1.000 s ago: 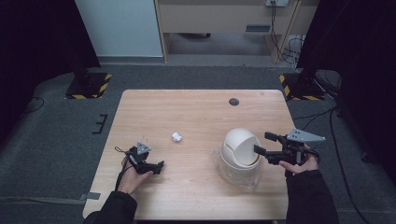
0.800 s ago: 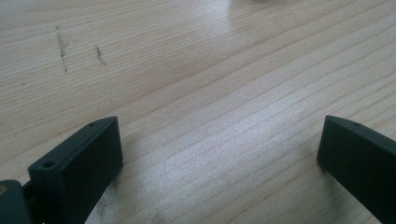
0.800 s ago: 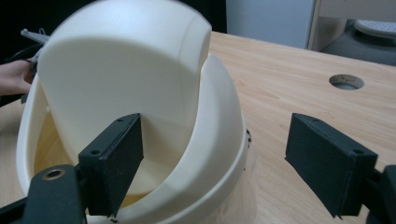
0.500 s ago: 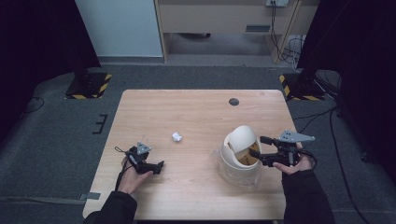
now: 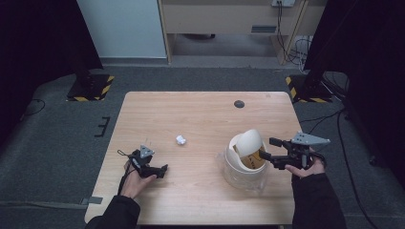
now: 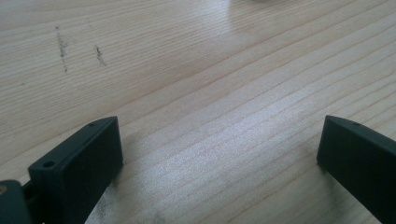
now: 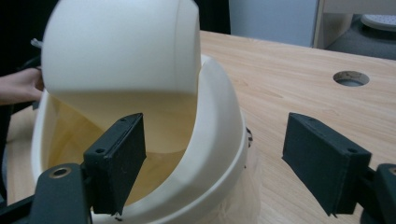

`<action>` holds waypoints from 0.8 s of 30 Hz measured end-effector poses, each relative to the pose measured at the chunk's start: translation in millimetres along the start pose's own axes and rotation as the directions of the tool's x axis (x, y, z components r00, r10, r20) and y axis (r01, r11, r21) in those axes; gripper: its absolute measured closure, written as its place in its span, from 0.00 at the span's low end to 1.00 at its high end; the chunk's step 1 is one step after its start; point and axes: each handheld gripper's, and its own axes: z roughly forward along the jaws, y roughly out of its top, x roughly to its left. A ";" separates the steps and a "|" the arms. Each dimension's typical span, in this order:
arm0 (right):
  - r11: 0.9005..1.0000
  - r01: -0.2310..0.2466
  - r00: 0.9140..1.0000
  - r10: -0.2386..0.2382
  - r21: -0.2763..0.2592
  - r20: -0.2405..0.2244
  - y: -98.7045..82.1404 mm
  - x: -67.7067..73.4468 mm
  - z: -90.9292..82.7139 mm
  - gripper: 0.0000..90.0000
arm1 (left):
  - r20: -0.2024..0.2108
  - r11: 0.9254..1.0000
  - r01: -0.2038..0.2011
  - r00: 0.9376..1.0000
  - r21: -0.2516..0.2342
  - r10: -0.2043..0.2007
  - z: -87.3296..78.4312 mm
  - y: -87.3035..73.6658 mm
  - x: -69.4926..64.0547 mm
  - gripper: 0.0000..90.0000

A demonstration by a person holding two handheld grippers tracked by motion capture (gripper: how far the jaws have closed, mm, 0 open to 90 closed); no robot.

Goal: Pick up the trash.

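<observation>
A small white bin (image 5: 244,168) with a swing lid (image 5: 250,141) stands at the table's right, a clear bag around its base. The lid (image 7: 121,46) is tilted up, showing the cream inside. My right gripper (image 5: 267,148) reaches in from the right. One jaw sits in the opening under the lid, the other outside. The bin's domed rim (image 7: 219,140) stands between them untouched, though the jaws have just been closing a little; this gripper (image 7: 214,119) is open. My left gripper (image 5: 162,170) rests on the wood at the left, open (image 6: 219,135) and empty.
A crumpled white paper ball (image 5: 180,140) lies between the two hands. A round hole (image 5: 239,104) sits near the table's far edge, also seen as a grommet (image 7: 351,78). A person's hand (image 7: 18,86) shows behind the bin.
The bin's lid has swung from shut to tipped open. My right gripper has edged left into the opening. The left gripper has stayed put.
</observation>
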 end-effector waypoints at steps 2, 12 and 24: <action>1.000 -0.003 1.000 0.003 -0.013 -0.003 1.6 -3.6 -6.7 0.23 | 0.000 1.000 0.001 1.000 0.000 -0.001 0.1 0.0 -0.1 0.00; 0.998 -0.043 0.997 0.046 -0.049 0.069 -2.2 -15.8 -16.1 0.24 | 0.008 1.000 -0.002 1.000 0.020 0.002 -1.3 3.1 -0.2 0.03; 0.997 -0.068 0.964 0.078 -0.048 0.253 -17.6 -31.0 -12.9 0.23 | 0.037 1.000 -0.016 0.999 0.006 0.016 -6.5 13.3 -8.9 0.18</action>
